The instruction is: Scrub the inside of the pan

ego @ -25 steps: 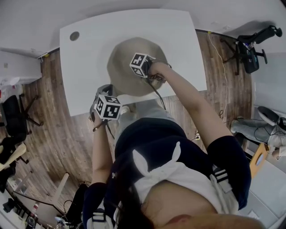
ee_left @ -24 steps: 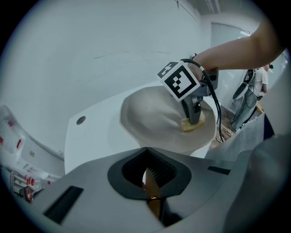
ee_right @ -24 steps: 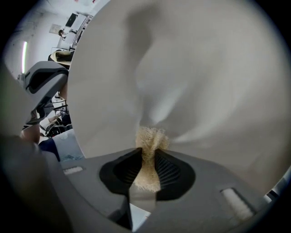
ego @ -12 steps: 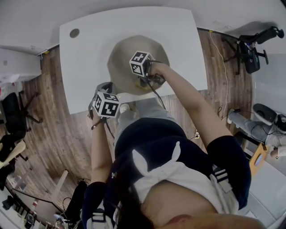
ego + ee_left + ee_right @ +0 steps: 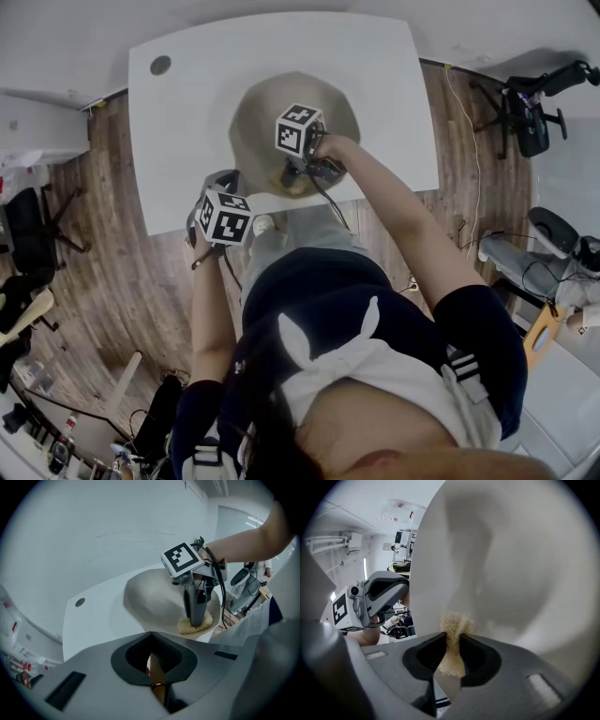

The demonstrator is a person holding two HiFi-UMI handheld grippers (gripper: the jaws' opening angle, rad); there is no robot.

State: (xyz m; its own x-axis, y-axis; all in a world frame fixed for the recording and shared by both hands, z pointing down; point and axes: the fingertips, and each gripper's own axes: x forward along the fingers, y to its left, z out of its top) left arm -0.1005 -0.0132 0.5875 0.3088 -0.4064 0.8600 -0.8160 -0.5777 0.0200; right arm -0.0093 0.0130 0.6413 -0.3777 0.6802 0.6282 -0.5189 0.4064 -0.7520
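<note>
Sponge at new spot in pan

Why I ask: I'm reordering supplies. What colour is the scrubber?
Pale tan-yellow. The scrubber shows best in the right gripper view.

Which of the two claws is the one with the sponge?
The right claw, pinching the sponge inside the pan; the left claw only grips the handle.

Pan on table; sponge inside, seemingly near rim.
</note>
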